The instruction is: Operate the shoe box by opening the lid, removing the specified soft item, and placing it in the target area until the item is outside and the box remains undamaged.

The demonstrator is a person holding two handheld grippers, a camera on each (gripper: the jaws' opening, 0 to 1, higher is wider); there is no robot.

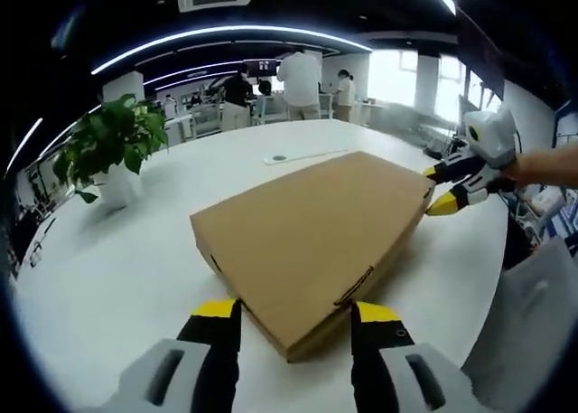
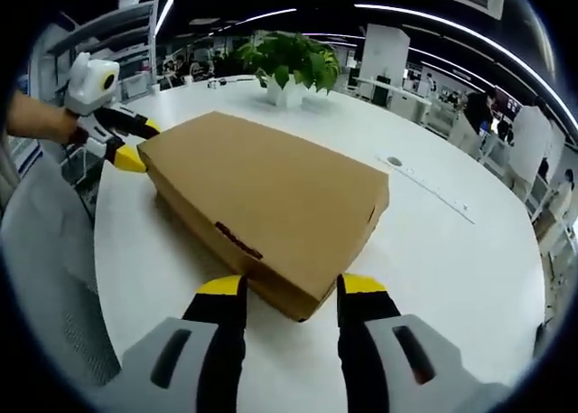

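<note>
A closed brown cardboard shoe box (image 1: 316, 232) lies flat on the white table (image 1: 135, 259), lid down. My left gripper (image 1: 296, 315) is open, its yellow-tipped jaws on either side of the box's near corner. At the far right corner of the box, my right gripper (image 1: 440, 189) also stands open around the edge. In the right gripper view the same box (image 2: 271, 192) runs away from me, and my right gripper (image 2: 291, 288) straddles its near corner, open. The left gripper (image 2: 131, 142) shows at the box's far left corner. The box's contents are hidden.
A potted green plant (image 1: 113, 146) stands on the table beyond the box, also seen as the plant (image 2: 289, 65). A thin white strip (image 1: 302, 155) lies on the table. A grey chair (image 2: 50, 250) sits by the table edge. People stand far off.
</note>
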